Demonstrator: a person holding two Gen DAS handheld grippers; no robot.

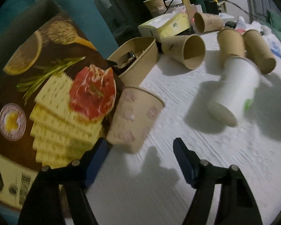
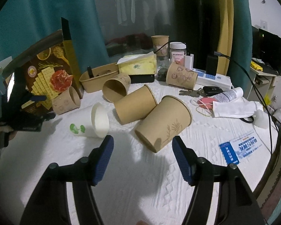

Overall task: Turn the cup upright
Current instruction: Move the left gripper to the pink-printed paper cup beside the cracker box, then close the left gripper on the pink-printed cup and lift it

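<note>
Left wrist view: the left gripper [image 1: 140, 161] has its jaws open, holding nothing, over a white textured bench [image 1: 224, 168]. Just above them a pale printed cup [image 1: 134, 118] stands tilted against a cracker box [image 1: 52, 101]. A white cup [image 1: 236, 91], blurred, lies on its side at centre right.

Right wrist view: the right gripper [image 2: 142, 159] is likewise open and empty. A brown cup [image 2: 163, 123] lies on its side just above the jaws, apparently untouched.

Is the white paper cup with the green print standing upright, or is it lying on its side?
Lying on its side. The white paper cup with green print rests its wall on the white textured cloth, round rim facing sideways.
</note>
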